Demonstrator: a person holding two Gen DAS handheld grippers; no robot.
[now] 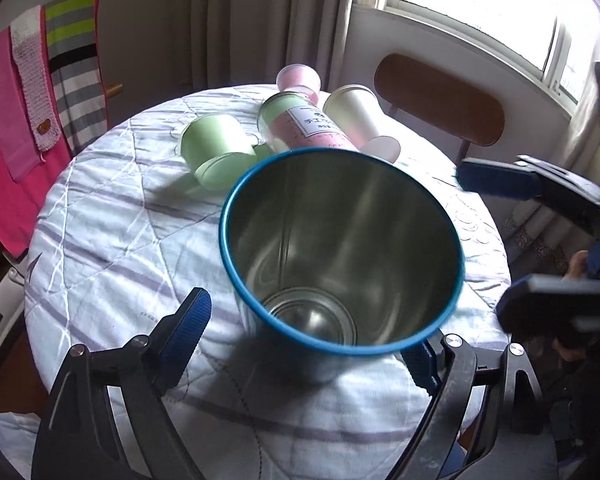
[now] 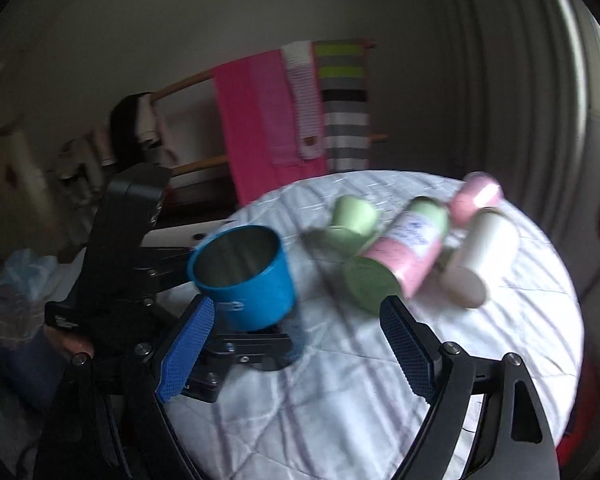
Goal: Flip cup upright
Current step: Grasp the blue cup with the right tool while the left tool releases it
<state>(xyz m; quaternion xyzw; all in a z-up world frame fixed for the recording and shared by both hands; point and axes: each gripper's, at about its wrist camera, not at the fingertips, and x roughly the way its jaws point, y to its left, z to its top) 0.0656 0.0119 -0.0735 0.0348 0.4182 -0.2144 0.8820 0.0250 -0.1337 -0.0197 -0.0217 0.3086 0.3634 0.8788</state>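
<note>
A blue metal cup [image 1: 340,252] with a shiny inside stands mouth-up, slightly tilted, between the fingers of my left gripper [image 1: 312,344]. The left fingers are spread apart; the left pad is clear of the cup wall, and whether the right one touches it is hidden. The right wrist view shows the same cup [image 2: 246,276] on the table with the left gripper around its base. My right gripper [image 2: 296,344] is open and empty, to the right of the cup above the table. It also shows at the right edge of the left wrist view [image 1: 540,240].
A round table under a white striped quilt [image 1: 112,216]. At the far side lie several cups: green ones [image 1: 212,144], a pink-and-green labelled one [image 1: 300,124], a white one [image 1: 356,116], a pink one [image 1: 298,78]. A chair back [image 1: 440,96] and a towel rack [image 1: 40,80] stand beyond.
</note>
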